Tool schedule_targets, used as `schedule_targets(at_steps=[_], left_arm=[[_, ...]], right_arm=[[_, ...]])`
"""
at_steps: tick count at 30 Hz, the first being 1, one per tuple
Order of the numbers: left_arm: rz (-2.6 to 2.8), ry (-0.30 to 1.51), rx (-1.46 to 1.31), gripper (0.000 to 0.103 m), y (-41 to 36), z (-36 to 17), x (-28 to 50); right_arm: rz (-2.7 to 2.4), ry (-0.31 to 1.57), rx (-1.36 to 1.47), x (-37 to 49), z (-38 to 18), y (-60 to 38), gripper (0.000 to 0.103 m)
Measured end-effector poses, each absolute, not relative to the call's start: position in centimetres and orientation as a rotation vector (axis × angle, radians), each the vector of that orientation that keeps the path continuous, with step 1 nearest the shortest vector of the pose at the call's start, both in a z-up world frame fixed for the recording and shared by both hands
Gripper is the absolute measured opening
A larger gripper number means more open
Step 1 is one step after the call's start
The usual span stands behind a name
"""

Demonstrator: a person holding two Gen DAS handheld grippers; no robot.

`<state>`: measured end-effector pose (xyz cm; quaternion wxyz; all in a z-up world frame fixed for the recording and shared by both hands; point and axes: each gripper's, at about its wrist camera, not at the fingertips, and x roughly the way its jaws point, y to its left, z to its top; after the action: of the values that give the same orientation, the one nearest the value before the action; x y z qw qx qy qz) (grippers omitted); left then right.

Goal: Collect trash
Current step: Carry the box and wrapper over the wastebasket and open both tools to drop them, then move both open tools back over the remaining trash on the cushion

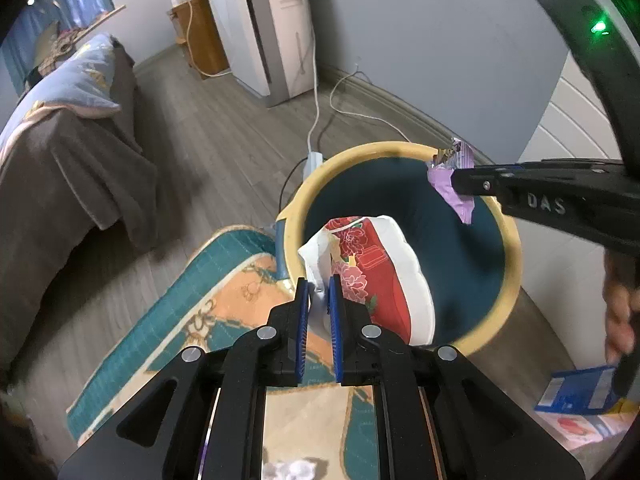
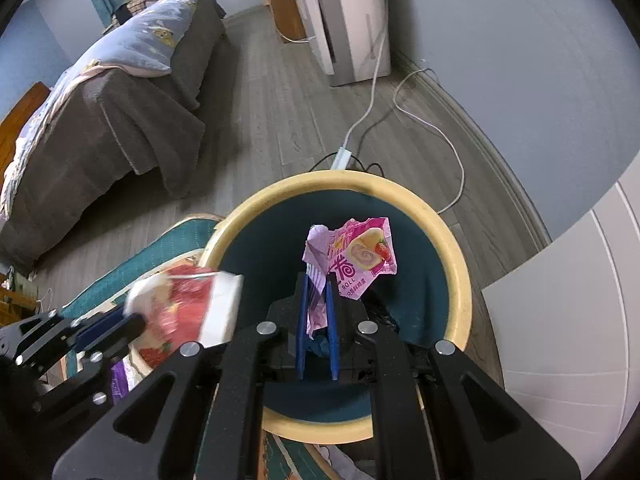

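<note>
Both wrist views look steeply down, close above the shared yellow-rimmed bin (image 1: 516, 240) (image 2: 460, 264).

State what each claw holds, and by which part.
The left claw pinches the red-and-white wrapper by its torn white end; the right claw pinches the pink snack wrapper by its crumpled lower edge.

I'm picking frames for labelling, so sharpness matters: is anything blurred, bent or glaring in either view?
Left wrist view: red and white wrapper in the left gripper is sharp; fisheye bends the baseboard; a green light glows top right. Right wrist view: pink wrapper in the right gripper is crisp over the bin; the red wrapper there is motion-smeared.
</note>
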<state>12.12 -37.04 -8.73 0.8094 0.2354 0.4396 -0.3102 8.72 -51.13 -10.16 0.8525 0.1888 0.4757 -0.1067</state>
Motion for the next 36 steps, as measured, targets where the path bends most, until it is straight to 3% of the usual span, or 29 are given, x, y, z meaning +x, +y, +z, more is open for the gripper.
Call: schedule_targets(at_steps=[11,13,14,15,16,17,20,21,23,25,36], left_arm=[[-0.655,0.867,0.452,0.013,-37.3,-7.4,13.4],[-0.646,0.868,0.450,0.018,-37.0,-7.5,13.5],[-0.641,0.868,0.444,0.026,-36.8,-7.5,13.5],[-0.634,0.866,0.438,0.043,-36.6,-7.5,13.5],[-0.622,0.856,0.428,0.051,-36.2,-7.4,13.5],[-0.610,0.841,0.417,0.067,-35.8,-7.2,13.5],[-0.582,0.804,0.371,0.088,-34.4,-6.6,13.4],[-0.567,0.798,0.350,0.092,-33.8,-6.4,13.4],[-0.552,0.800,0.310,0.094,-32.8,-6.1,13.5],[-0.539,0.810,0.264,0.096,-31.7,-5.8,13.6],[-0.461,0.831,0.207,0.097,-24.9,-5.7,12.5]], right_arm=[[-0.235,0.943,0.369,8.7,-9.1,-50.8,0.009],[-0.236,0.936,0.362,8.7,-9.0,-50.8,0.009],[-0.238,0.933,0.356,8.7,-8.9,-50.7,0.010],[-0.237,0.932,0.353,8.8,-8.9,-50.7,0.011],[-0.235,0.931,0.349,8.7,-8.8,-50.6,0.018],[-0.236,0.929,0.343,8.7,-8.8,-50.5,0.029],[-0.250,0.919,0.330,8.7,-8.5,-50.4,0.053],[-0.251,0.915,0.332,8.7,-8.4,-50.5,0.057],[-0.251,0.894,0.341,8.5,-8.1,-50.5,0.084],[-0.250,0.871,0.344,8.4,-7.6,-50.4,0.098],[-0.223,0.884,0.287,8.9,-7.3,-48.9,0.097]])
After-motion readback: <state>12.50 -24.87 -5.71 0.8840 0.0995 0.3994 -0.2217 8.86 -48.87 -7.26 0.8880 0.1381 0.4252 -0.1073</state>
